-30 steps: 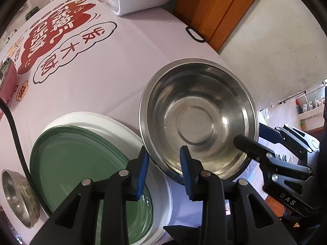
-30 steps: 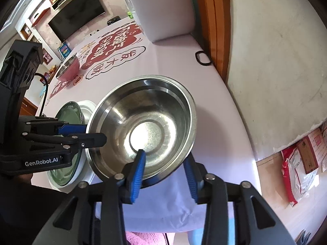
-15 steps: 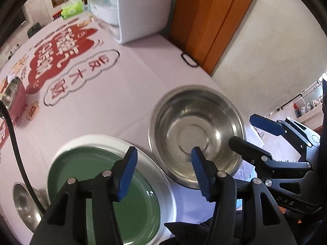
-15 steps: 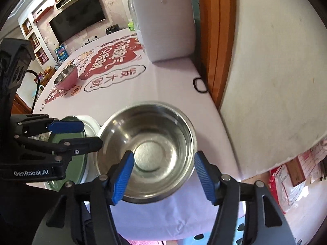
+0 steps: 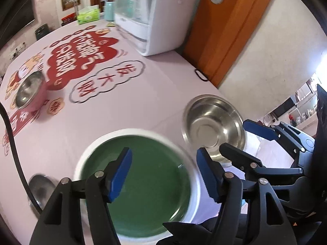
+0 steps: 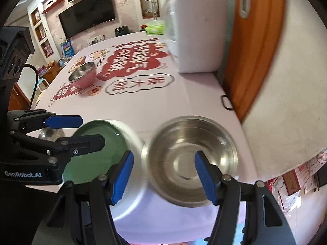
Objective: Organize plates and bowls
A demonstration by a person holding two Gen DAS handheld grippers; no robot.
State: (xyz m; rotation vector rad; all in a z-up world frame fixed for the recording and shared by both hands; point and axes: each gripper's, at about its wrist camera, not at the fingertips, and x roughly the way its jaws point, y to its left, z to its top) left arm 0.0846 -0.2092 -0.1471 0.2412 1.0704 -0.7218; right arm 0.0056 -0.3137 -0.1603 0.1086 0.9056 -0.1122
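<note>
A large steel bowl sits upright on the pink tablecloth near the table's front right corner. To its left a green plate lies on a white plate. My left gripper hovers above the green plate, its jaws opening with nothing between them. My right gripper hangs open above the steel bowl's near rim, not touching it. A pink bowl with a steel inside stands farther back on the left.
A small steel bowl lies left of the plates beside a black cable. A white appliance stands at the back right against an orange door. A black ring lies near the right table edge. A green tissue box sits at the far end.
Both grippers have let go of the steel bowl's rim, opened and pulled up and back. The bowl stays on the table and looks smaller now.
</note>
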